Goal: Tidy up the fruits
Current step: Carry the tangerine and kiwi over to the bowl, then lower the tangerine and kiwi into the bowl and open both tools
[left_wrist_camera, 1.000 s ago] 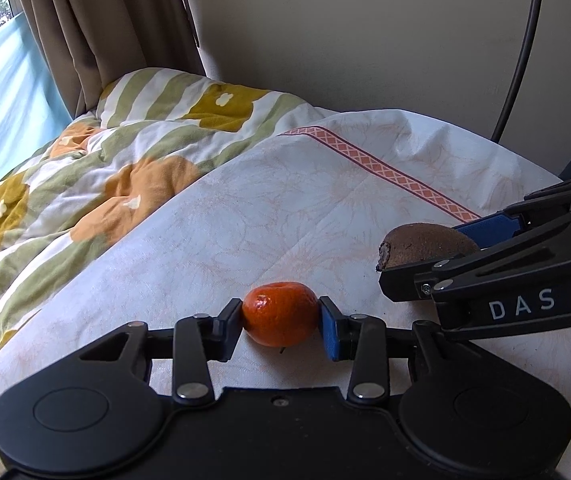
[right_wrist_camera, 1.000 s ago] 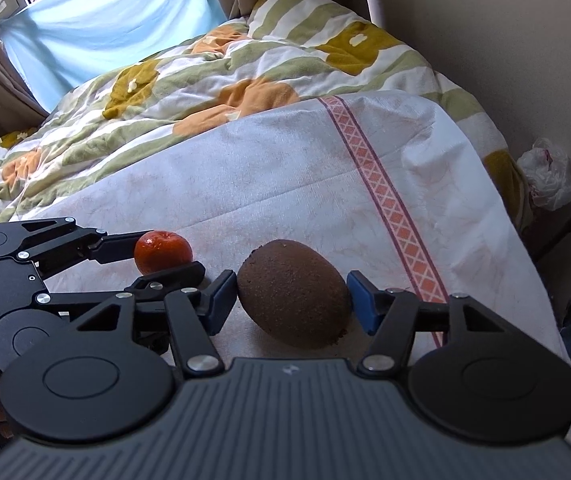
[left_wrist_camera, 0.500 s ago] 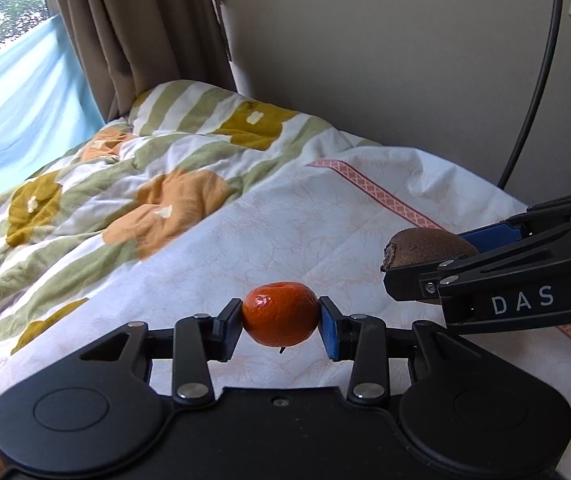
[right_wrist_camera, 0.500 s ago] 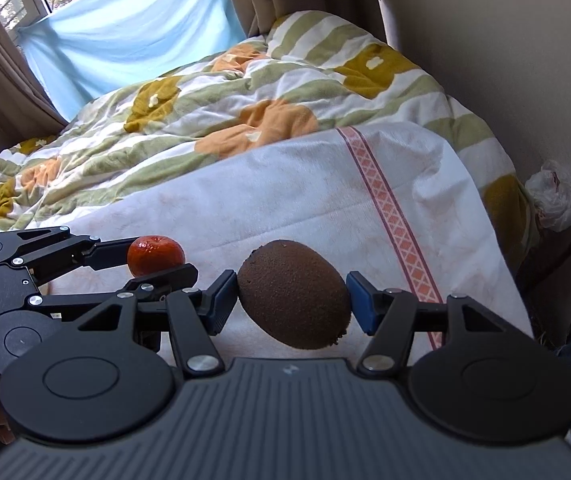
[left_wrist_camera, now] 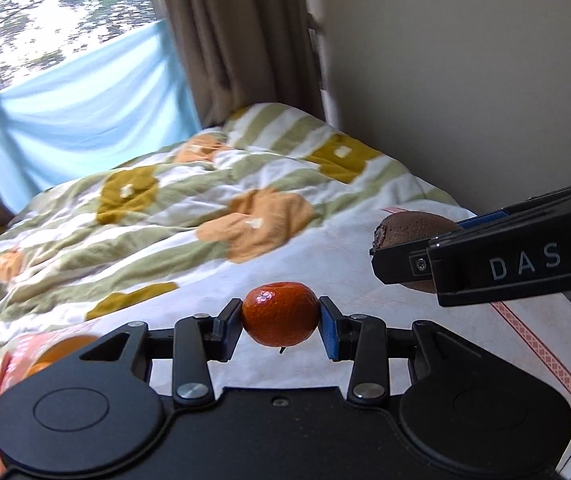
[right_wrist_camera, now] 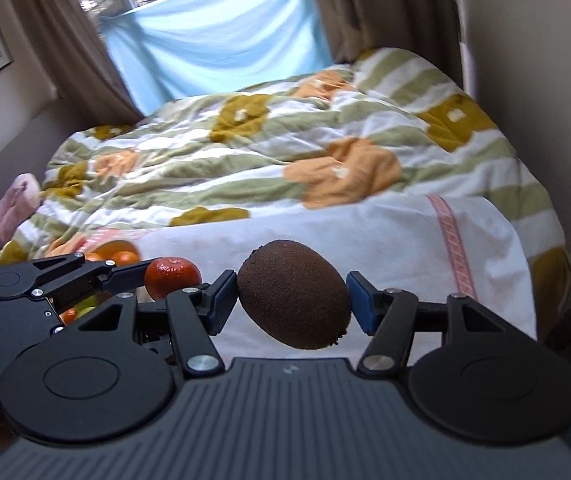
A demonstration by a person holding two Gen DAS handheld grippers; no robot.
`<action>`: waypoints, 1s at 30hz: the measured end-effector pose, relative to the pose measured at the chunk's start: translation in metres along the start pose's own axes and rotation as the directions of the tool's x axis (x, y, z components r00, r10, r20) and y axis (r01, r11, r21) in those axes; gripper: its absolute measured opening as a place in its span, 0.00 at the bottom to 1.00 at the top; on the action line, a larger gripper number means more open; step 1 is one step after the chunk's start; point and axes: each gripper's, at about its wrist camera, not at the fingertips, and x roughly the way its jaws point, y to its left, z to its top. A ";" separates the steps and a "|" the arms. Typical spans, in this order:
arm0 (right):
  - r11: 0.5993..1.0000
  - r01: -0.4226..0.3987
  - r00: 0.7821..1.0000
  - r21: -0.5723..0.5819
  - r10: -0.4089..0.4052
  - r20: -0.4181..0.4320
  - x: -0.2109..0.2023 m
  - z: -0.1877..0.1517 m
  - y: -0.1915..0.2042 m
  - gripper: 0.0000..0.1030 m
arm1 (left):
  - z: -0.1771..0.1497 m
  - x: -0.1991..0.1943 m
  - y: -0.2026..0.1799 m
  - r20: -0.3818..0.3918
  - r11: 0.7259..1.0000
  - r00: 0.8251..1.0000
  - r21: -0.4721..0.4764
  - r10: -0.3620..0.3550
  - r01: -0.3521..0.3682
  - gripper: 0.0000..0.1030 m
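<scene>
While held above white cloth [left_wrist_camera: 365,240] on bed, tangerine [left_wrist_camera: 280,313] sits clamped in my left jaws [left_wrist_camera: 280,328]; kiwi [right_wrist_camera: 293,305] pinched in right jaws [right_wrist_camera: 292,306], just beside. More oranges [right_wrist_camera: 119,257] lie low left.

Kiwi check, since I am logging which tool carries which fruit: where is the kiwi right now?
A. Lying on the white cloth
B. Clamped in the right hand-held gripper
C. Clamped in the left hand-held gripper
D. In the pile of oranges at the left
B: the kiwi sits between the blue pads of the right hand-held gripper, lifted above the white cloth.
</scene>
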 end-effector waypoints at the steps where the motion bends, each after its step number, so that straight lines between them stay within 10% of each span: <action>1: 1.000 -0.021 1.000 -0.020 0.021 -0.001 -0.001 0.004 0.008 0.73 | -0.001 -0.007 0.006 0.004 1.000 1.000 -0.020 0.020 -0.020 0.43; 16: 0.969 -0.186 0.982 -0.164 0.179 -0.053 0.057 0.027 0.150 0.73 | -0.050 -0.047 0.137 -0.049 0.952 0.974 -0.205 0.220 -0.226 0.43; 30: 0.970 -0.167 0.980 -0.176 0.143 -0.140 0.149 0.020 0.228 0.72 | -0.088 0.011 0.232 -0.133 0.952 0.971 -0.211 0.197 -0.222 0.43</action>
